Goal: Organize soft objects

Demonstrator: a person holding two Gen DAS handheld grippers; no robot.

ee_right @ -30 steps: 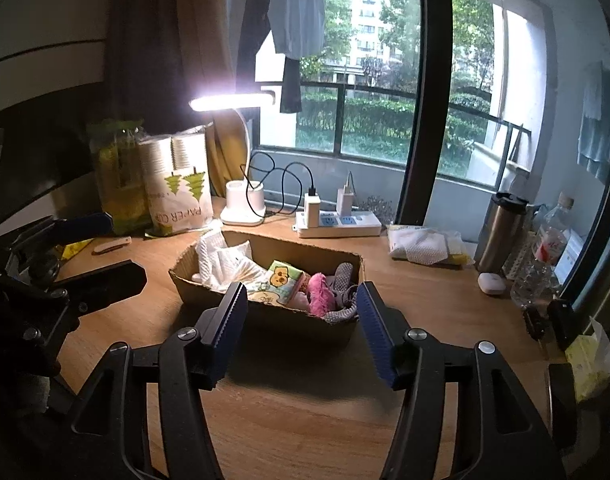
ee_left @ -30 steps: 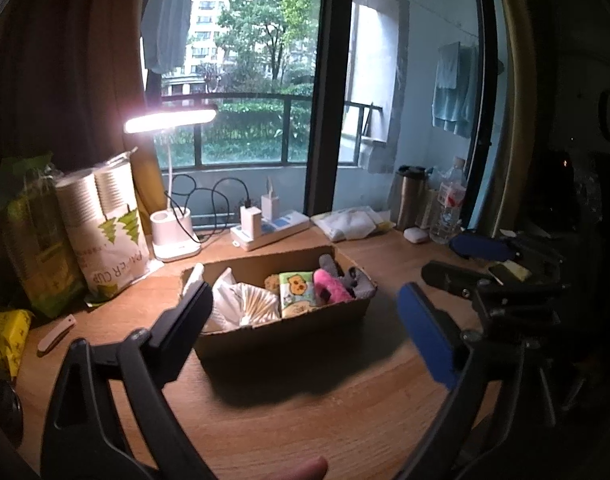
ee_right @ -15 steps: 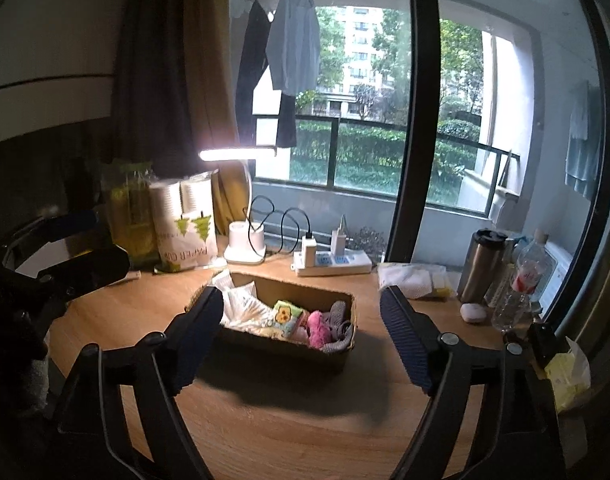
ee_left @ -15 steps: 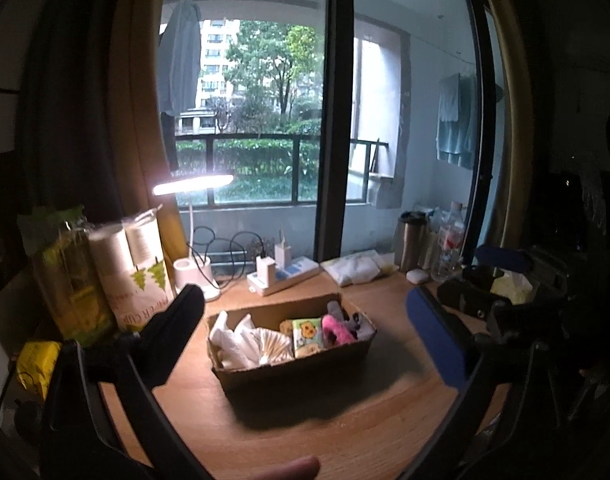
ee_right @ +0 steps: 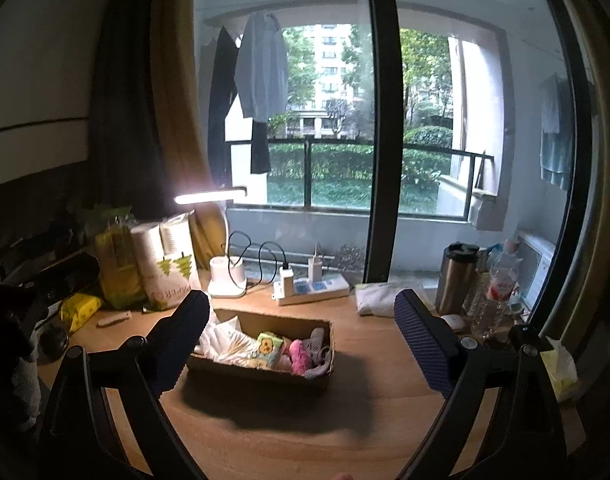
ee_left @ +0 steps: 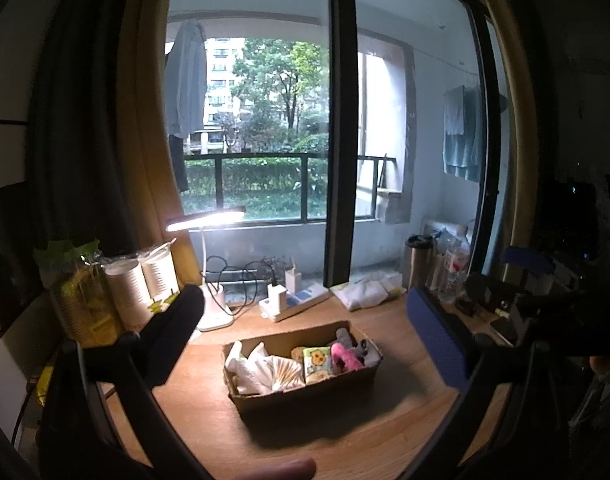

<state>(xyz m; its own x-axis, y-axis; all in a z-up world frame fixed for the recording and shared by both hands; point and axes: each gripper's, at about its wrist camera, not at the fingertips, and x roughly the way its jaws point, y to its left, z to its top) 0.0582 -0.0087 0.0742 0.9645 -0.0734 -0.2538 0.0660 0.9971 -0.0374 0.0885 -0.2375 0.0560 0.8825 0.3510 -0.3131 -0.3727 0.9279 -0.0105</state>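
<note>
A cardboard box point(ee_left: 305, 384) sits at lower centre of the left wrist view on a wooden desk point(ee_left: 345, 440), packed with soft items: white cloths point(ee_left: 251, 368) at its left end, a yellow-green packet point(ee_left: 316, 362) in the middle, a pink toy point(ee_left: 345, 356) and grey socks point(ee_left: 361, 346) at its right end. The left gripper point(ee_left: 305, 336) hangs above and in front of the box with its jaws spread wide, one finger at lower left of the frame and the blue-padded one at lower right, holding nothing.

In the right wrist view the box point(ee_right: 261, 368) lies just below centre, its contents in the same order. The right gripper point(ee_right: 301, 340) frames it with both fingers far apart and empty, well clear of the cardboard.

Behind the box, a lit lamp point(ee_right: 211, 196) stands at centre left, beside a power strip point(ee_right: 313, 290) with plugged chargers. A pack of paper cups point(ee_right: 165, 264) leans at left, next to a green bag point(ee_right: 113, 256). A steel flask point(ee_right: 457, 276) and a water bottle point(ee_right: 497, 292) stand at right, near a folded white cloth point(ee_right: 379, 298). Beyond the glass door, a shirt point(ee_right: 261, 68) hangs on the balcony at upper centre.
</note>
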